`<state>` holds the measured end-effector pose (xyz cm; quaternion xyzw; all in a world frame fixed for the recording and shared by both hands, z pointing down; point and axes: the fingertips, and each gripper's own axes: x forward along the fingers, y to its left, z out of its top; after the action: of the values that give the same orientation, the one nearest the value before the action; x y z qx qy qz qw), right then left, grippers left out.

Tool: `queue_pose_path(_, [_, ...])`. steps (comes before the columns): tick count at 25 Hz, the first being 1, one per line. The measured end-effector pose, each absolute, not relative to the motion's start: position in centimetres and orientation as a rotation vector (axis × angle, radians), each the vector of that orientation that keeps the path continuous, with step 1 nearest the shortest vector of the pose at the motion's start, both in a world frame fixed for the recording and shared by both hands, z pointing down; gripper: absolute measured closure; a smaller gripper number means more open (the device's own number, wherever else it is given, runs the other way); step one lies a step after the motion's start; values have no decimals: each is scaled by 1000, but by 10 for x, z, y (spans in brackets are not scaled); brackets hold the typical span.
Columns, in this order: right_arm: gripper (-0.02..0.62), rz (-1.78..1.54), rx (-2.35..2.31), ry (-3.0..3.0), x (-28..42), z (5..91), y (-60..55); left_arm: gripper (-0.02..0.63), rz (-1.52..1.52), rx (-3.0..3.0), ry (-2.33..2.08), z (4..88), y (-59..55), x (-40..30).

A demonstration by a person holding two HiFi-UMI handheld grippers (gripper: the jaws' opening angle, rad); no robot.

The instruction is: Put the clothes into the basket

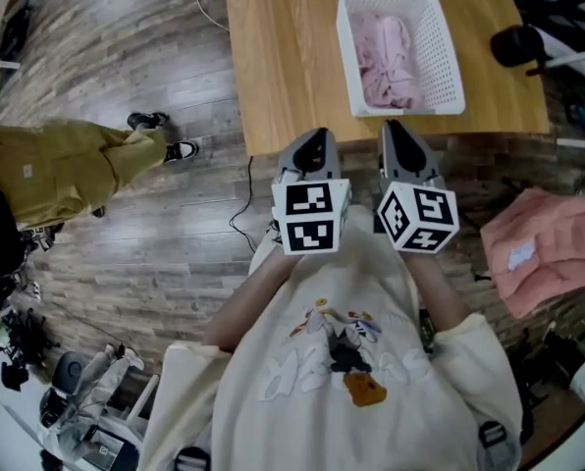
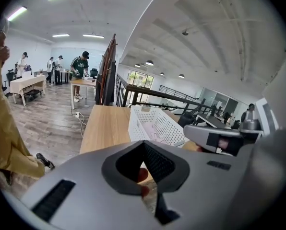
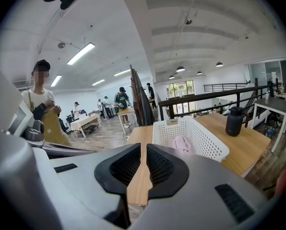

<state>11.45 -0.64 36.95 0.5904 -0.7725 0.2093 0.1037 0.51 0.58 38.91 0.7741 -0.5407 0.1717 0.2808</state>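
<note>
A white perforated basket stands on the wooden table with a pink garment bunched inside it. A second pink garment lies off the table at the right, beside me. Both grippers are held side by side near my chest, just short of the table's front edge. My left gripper is shut with nothing in it, and so is my right gripper. From the right gripper view, the basket sits ahead past the jaws, with the pink garment showing inside.
A black bottle stands at the table's right edge. A person in olive clothes stands on the wood floor to the left. A cable trails under the table edge. Bags and gear lie at the lower left.
</note>
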Motion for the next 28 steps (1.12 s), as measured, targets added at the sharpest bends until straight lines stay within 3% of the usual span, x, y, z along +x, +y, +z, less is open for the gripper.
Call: queue_pose_path(28, [563, 575, 1693, -2328, 116, 361, 24, 604, 519, 2214, -1393, 382, 25, 29])
